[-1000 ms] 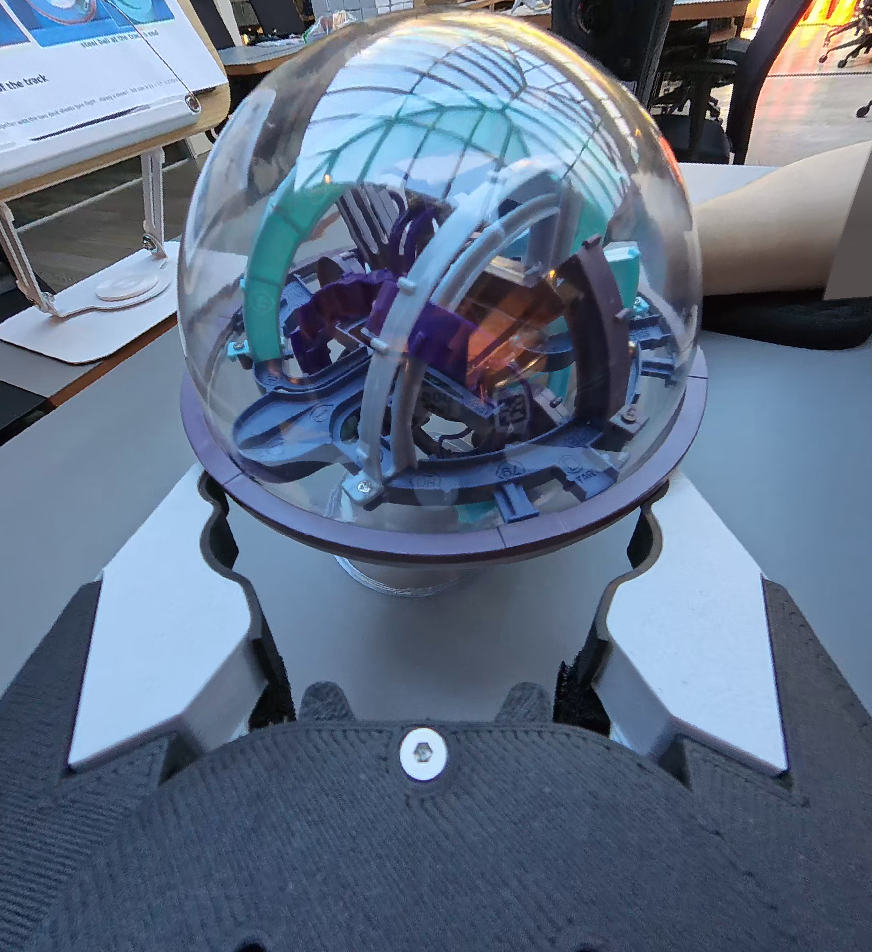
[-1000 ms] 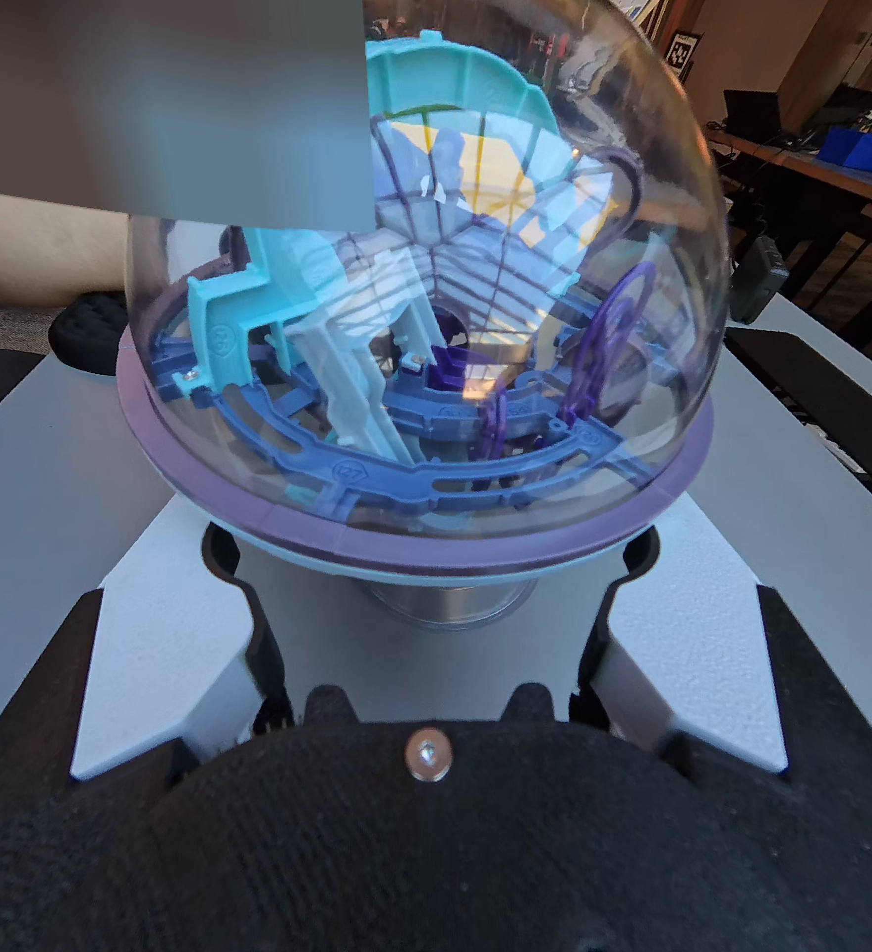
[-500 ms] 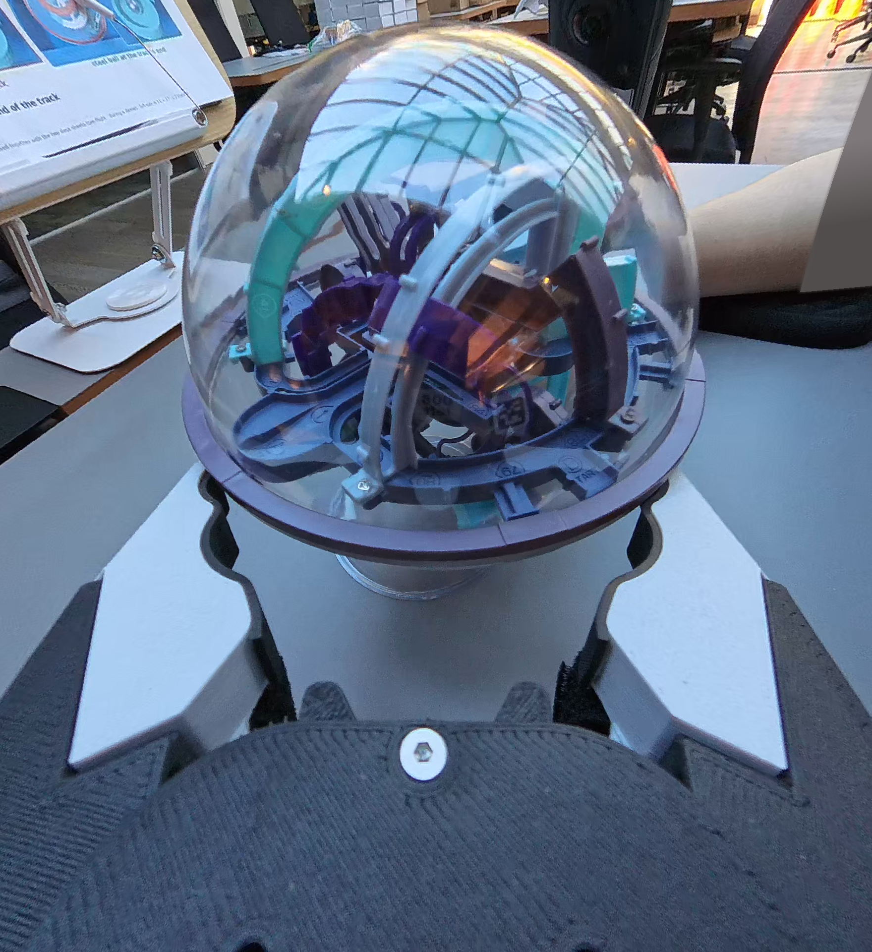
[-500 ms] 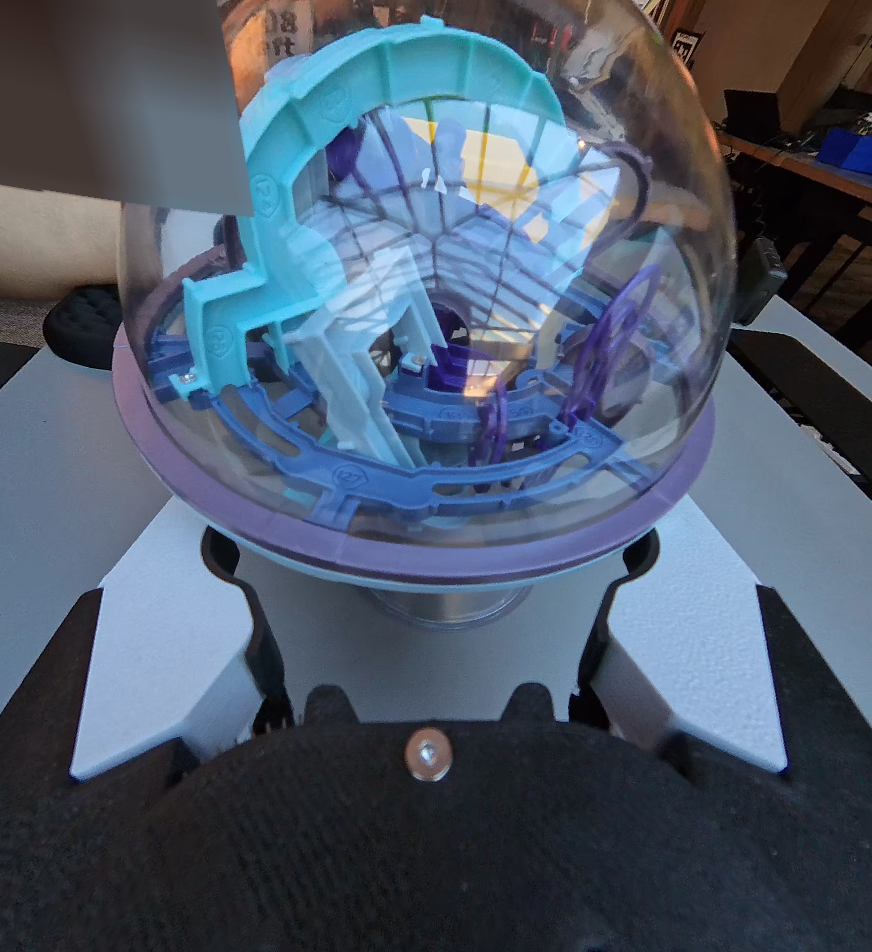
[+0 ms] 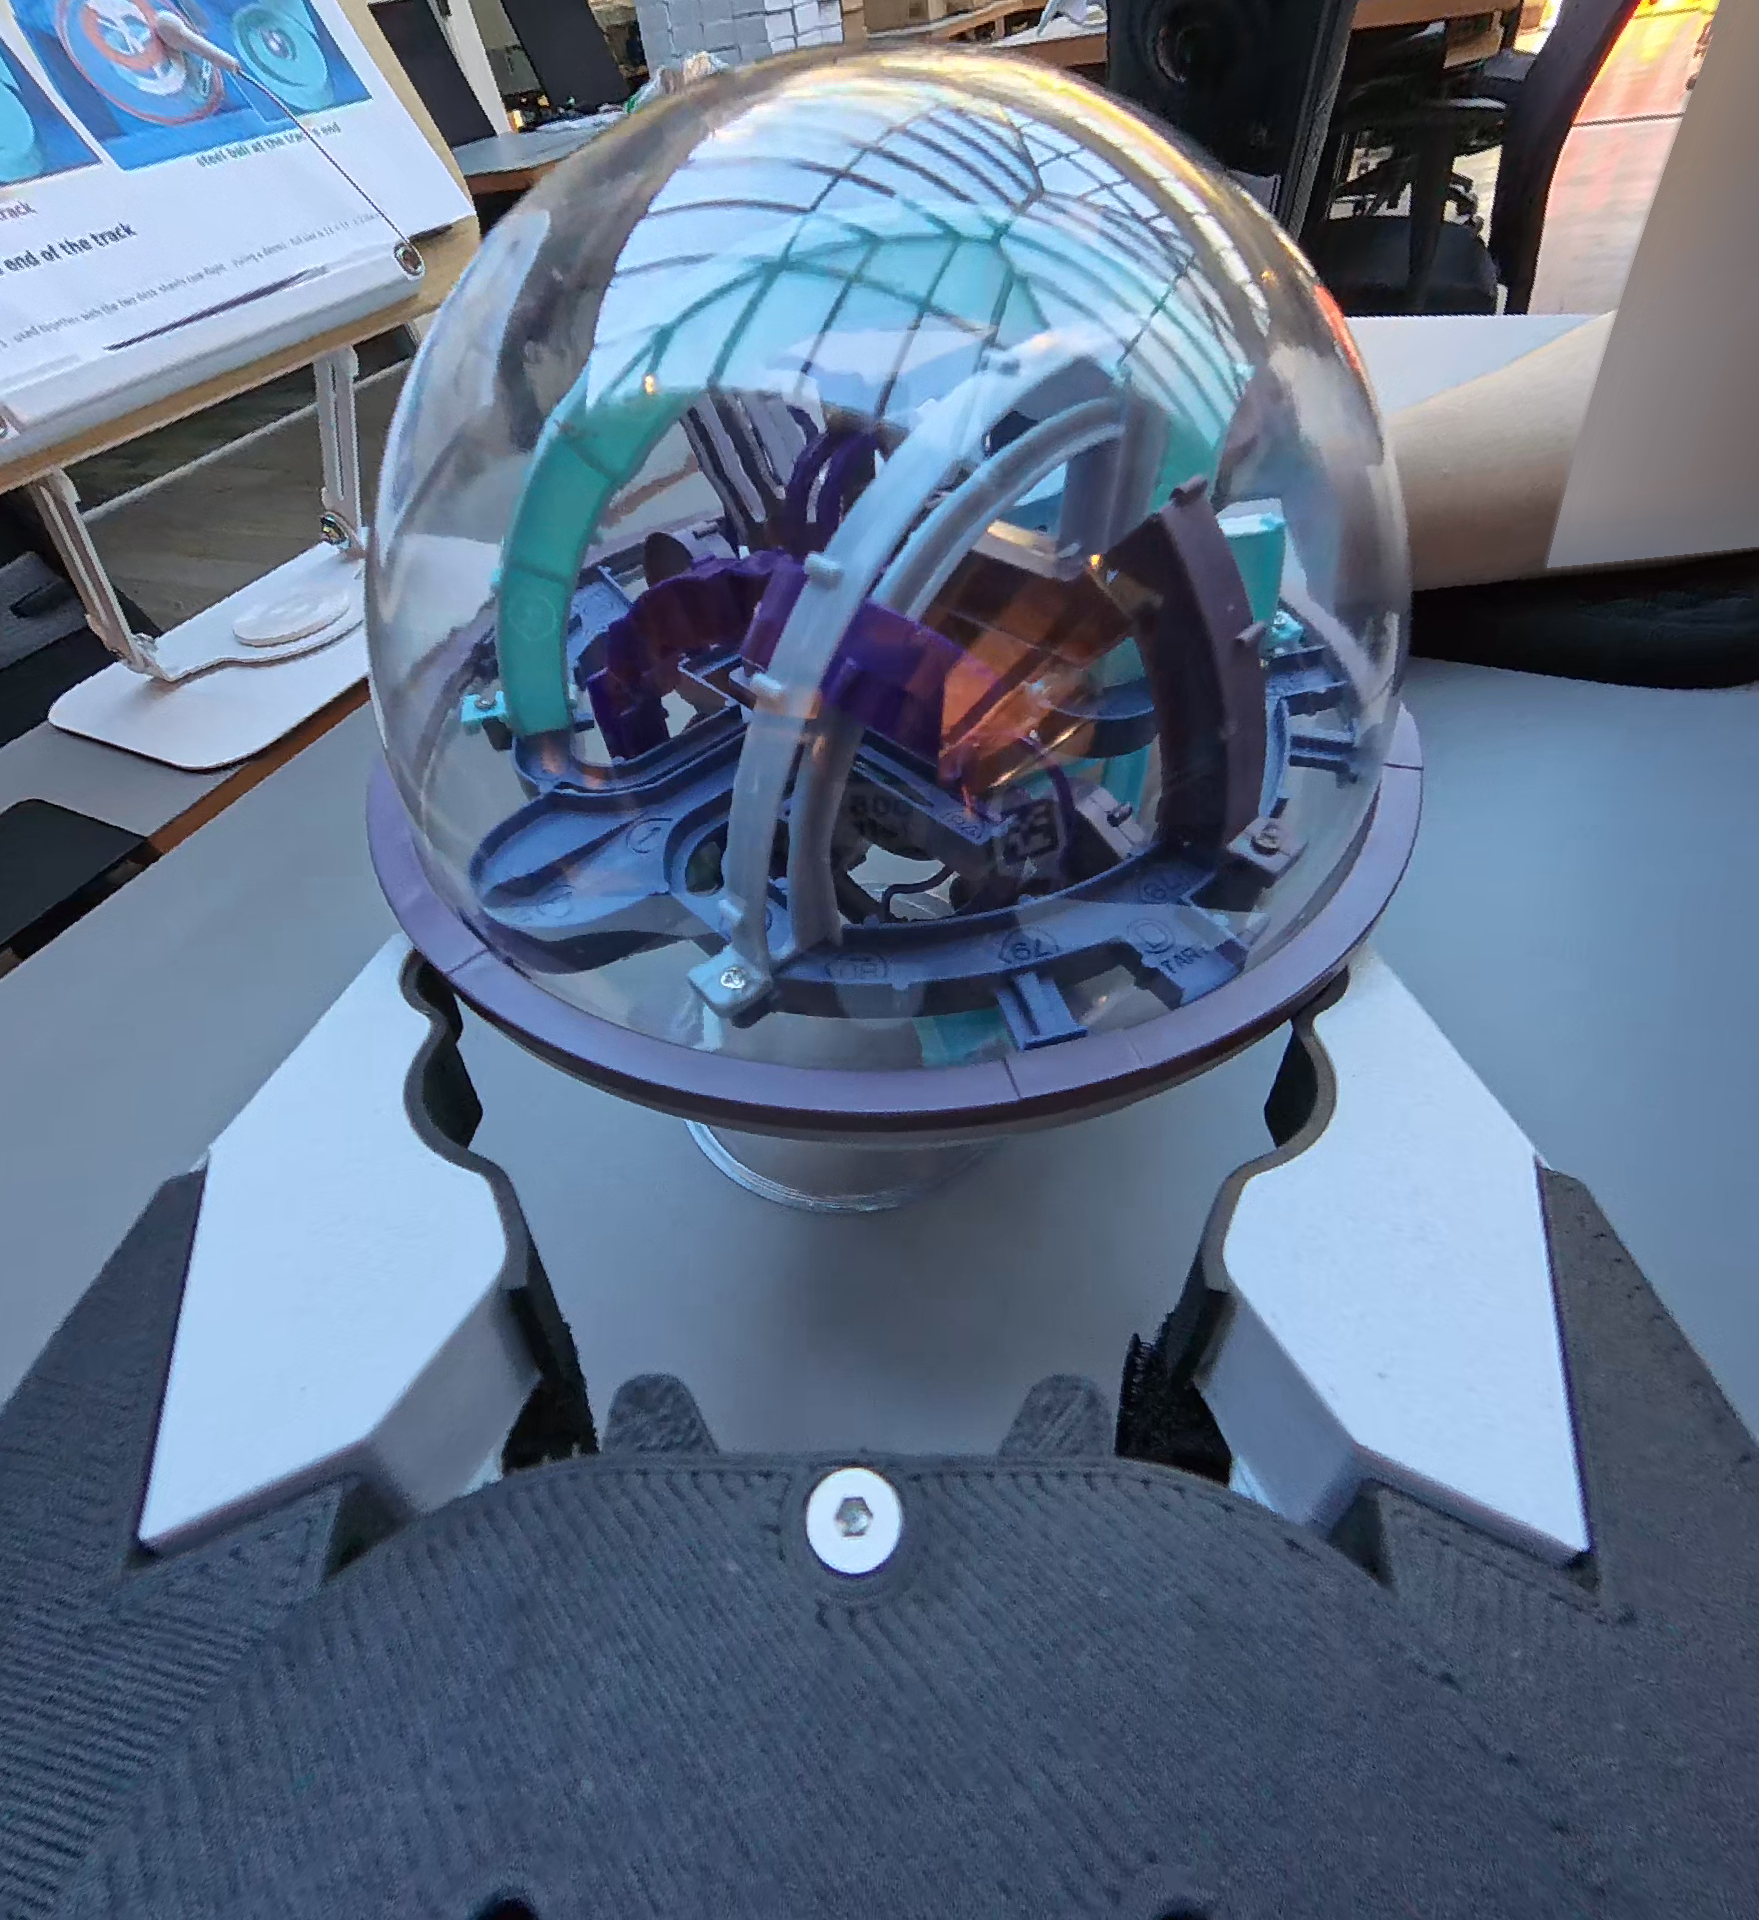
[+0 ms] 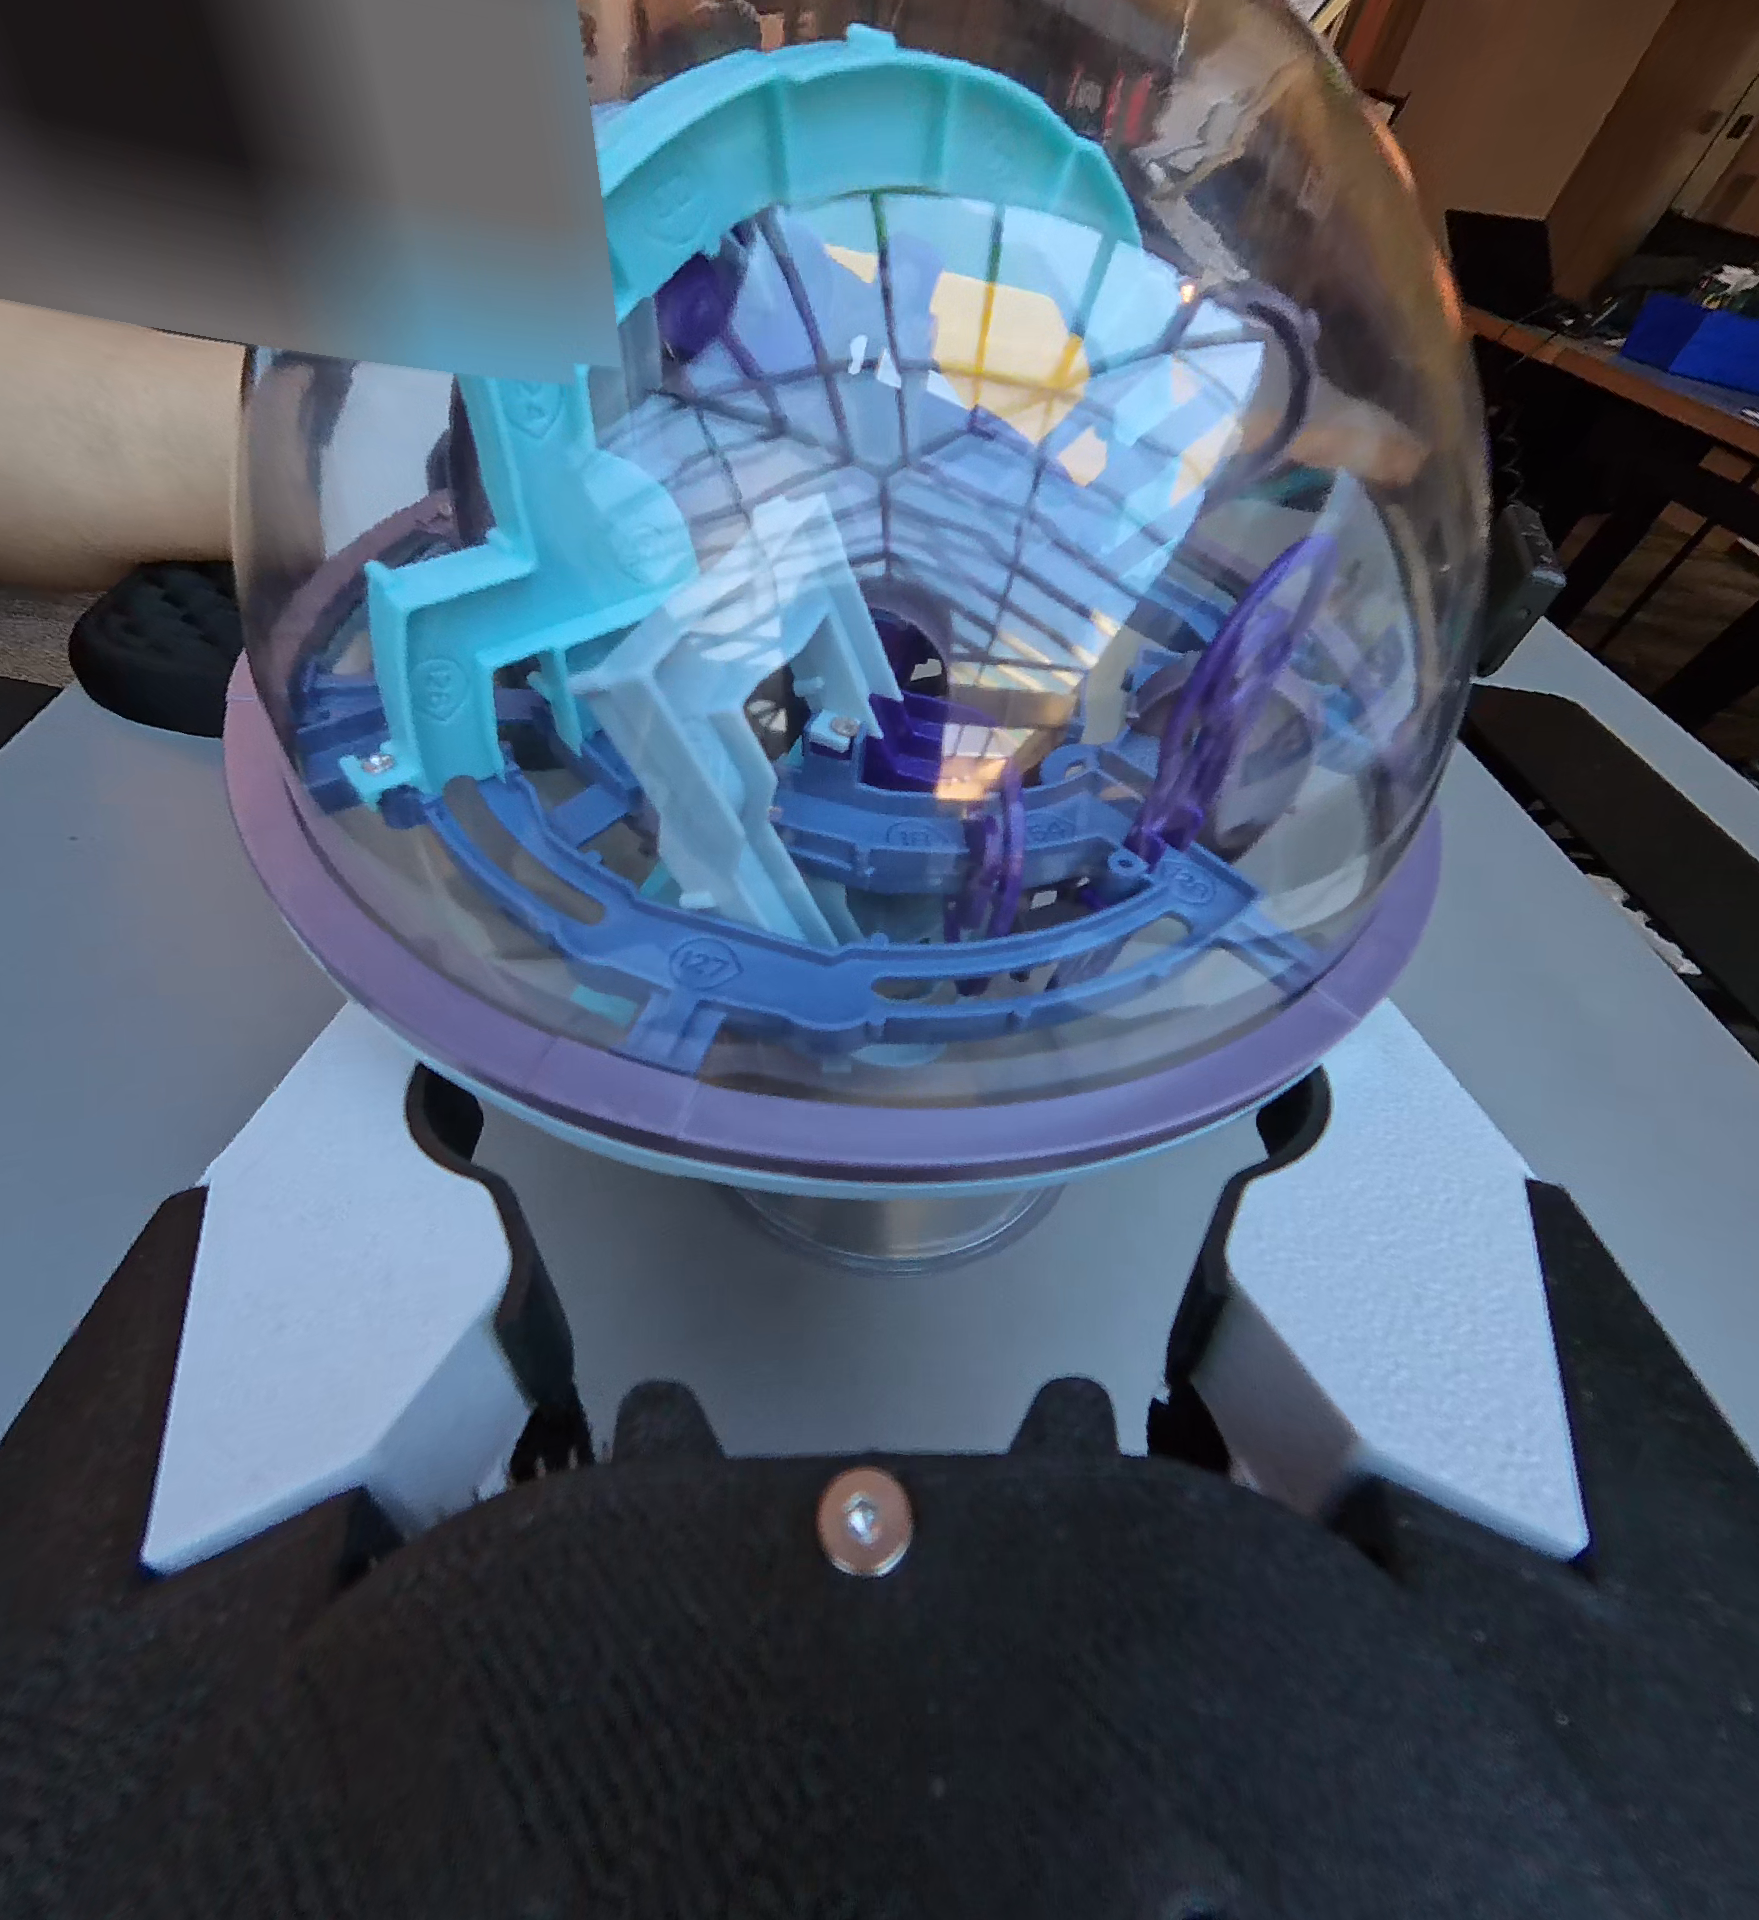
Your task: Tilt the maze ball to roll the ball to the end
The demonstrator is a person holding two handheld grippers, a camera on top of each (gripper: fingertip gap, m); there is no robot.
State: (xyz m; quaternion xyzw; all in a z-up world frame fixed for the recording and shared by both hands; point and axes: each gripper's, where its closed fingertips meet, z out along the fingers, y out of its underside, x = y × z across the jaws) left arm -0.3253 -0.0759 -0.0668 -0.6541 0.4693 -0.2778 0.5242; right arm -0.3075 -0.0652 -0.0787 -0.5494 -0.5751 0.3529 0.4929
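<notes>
The maze ball (image 5: 885, 623) sat on a clear stand (image 5: 833, 1169) on the grey bench (image 5: 1581, 935). The left gripper (image 5: 870, 1049) and the right gripper (image 6: 870, 1117), on opposite sides of the ball, each had their fingers (image 5: 335, 1247) spread wide under its purple rim (image 6: 854, 1070), gripping nothing. Behind the ball, a printed sheet (image 5: 127, 156) leaned on a white holder.

Printed writing stands on a white instruction sheet (image 5: 137, 197) clipped to a stand at the far left, under coloured photos. Inside the maze ball (image 5: 885, 582), small moulded number badges sit along the dark blue track (image 5: 1020, 951), and a small square code label (image 5: 1029, 836) lies near its middle. In the right wrist view more number badges mark the blue track and the turquoise arch (image 6: 854, 135).
</notes>
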